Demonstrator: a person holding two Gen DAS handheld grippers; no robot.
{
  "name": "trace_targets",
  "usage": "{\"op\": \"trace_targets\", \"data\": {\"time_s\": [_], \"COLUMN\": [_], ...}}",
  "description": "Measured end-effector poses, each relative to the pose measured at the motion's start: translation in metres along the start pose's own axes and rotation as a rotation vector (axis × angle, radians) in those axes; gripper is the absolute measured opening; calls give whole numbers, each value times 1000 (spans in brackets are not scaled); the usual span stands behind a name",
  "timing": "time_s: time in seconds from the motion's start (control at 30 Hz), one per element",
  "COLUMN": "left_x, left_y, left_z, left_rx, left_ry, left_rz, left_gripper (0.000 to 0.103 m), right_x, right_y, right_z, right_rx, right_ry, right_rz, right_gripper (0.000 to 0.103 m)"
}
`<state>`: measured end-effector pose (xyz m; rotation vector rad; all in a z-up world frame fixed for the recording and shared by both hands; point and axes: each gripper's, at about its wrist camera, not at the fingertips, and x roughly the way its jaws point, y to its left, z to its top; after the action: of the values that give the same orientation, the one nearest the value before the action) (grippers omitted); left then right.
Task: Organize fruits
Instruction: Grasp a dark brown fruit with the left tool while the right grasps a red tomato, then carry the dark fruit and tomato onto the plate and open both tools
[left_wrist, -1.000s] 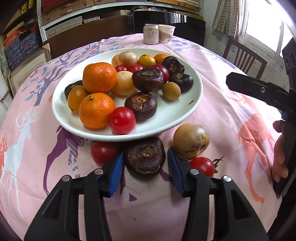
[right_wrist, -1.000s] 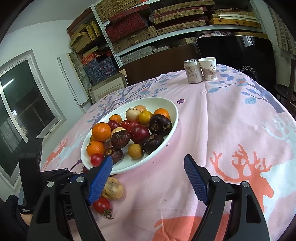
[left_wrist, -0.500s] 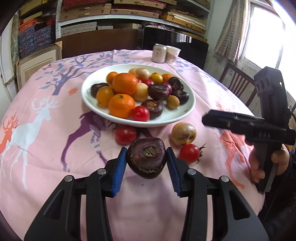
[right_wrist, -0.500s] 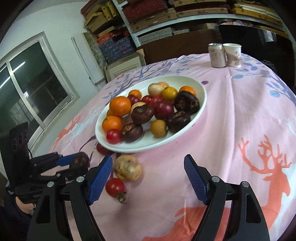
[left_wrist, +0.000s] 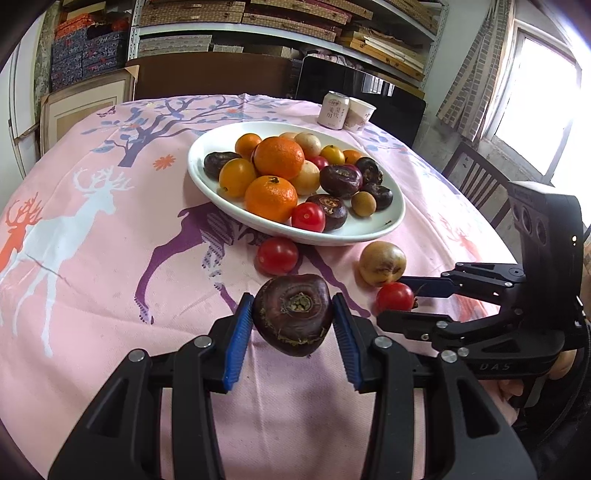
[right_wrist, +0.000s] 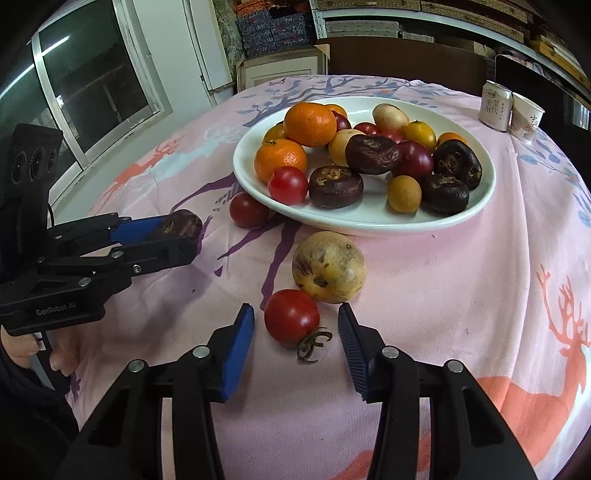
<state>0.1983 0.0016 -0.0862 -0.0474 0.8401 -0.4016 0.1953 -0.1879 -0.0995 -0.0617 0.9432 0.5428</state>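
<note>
My left gripper is shut on a dark purple water chestnut and holds it above the cloth, in front of the white plate; it shows at the left in the right wrist view. The plate holds oranges, tomatoes, chestnuts and small yellow fruits. My right gripper is open, its fingers either side of a red tomato with a stem. A yellow-brown round fruit lies just beyond it. Another tomato lies by the plate's rim.
A drink can and a paper cup stand at the table's far side. A chair stands at the right, shelves and boxes behind. The pink deer-print cloth covers the round table.
My left gripper lifted the chestnut off the cloth and drew back from the plate. My right gripper moved down and forward until its fingers flank the stemmed tomato.
</note>
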Motion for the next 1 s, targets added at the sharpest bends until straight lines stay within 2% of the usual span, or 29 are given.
{"op": "trace_targets", "data": {"time_s": [0.13,0.27,0.57,0.63,0.67,0.7,0.77,0.83,1.0], "left_x": [-1,-2,19,25,28,30,32,29,11], "left_y": [-1,-1,-12,-12,-16,-21,-28,-28,-29], "left_z": [0,-1,-4,-3,-4,-4,-6,-7,-7], "left_rx": [0,-2,62,66,86,116,154,156,128], "left_ry": [-7,-10,98,124,137,142,147,133,68], "left_rz": [-9,-13,59,55,68,91,128,119,63], "left_gripper": [43,44,47,55,62,64,62,42,42], "right_x": [0,-3,-13,-13,-14,-14,-15,-17,-26], "right_y": [-2,-8,-19,-19,-20,-20,-22,-24,-31], "right_z": [1,-1,-13,-13,-13,-14,-14,-15,-19], "right_rx": [21,53,102,105,106,109,119,133,157], "right_ry": [-4,-16,-35,-38,-40,-41,-47,-59,-92], "right_rz": [2,17,61,67,70,73,78,84,105], "right_gripper": [29,29,29,29,29,29,29,29,29]}}
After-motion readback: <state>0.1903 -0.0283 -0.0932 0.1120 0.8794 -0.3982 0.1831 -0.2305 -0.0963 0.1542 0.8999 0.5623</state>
